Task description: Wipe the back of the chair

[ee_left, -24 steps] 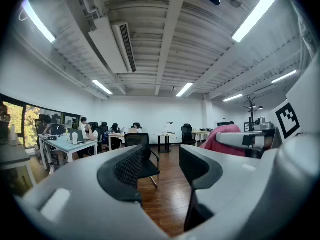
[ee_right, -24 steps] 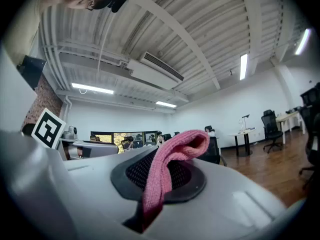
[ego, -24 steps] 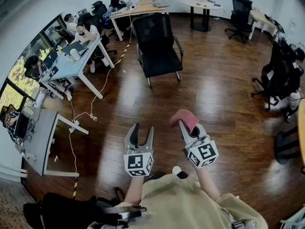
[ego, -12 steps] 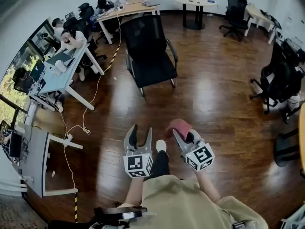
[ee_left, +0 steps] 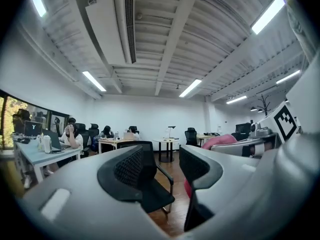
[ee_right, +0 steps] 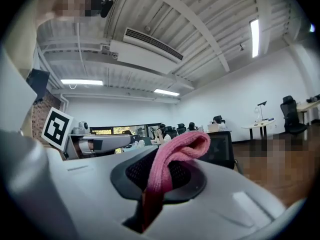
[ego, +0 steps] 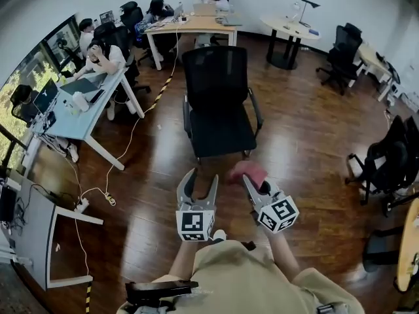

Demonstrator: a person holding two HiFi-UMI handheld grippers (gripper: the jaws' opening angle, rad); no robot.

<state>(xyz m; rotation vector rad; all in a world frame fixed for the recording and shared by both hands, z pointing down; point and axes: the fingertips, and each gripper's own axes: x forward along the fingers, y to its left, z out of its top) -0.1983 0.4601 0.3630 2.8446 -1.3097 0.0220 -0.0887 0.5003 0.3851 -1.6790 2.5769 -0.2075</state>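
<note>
Chair status: the black mesh office chair (ego: 219, 103) is out on the wood floor (ego: 308, 142), just ahead of both grippers, and neither one touches it. Right gripper (ego: 255, 182) is clamped on a pink cloth (ego: 245, 170). Its own view shows the cloth (ee_right: 180, 146) flopping over the top, with the lower end disappearing down between the jaws. Left gripper (ego: 201, 178) has its jaws spread with nothing in them. Its view frames the chair seat (ee_left: 152, 196) right through the gap. From the right gripper view you only get a slice of the chair's dark backrest (ee_right: 222, 148) behind the cloth. The seat faces us, so the rear face of the backrest is hidden, and I can't really make out the legs. Compared to half a second ago, the chair now sits more central and nearer in the head view. The grippers look about the same.
</note>
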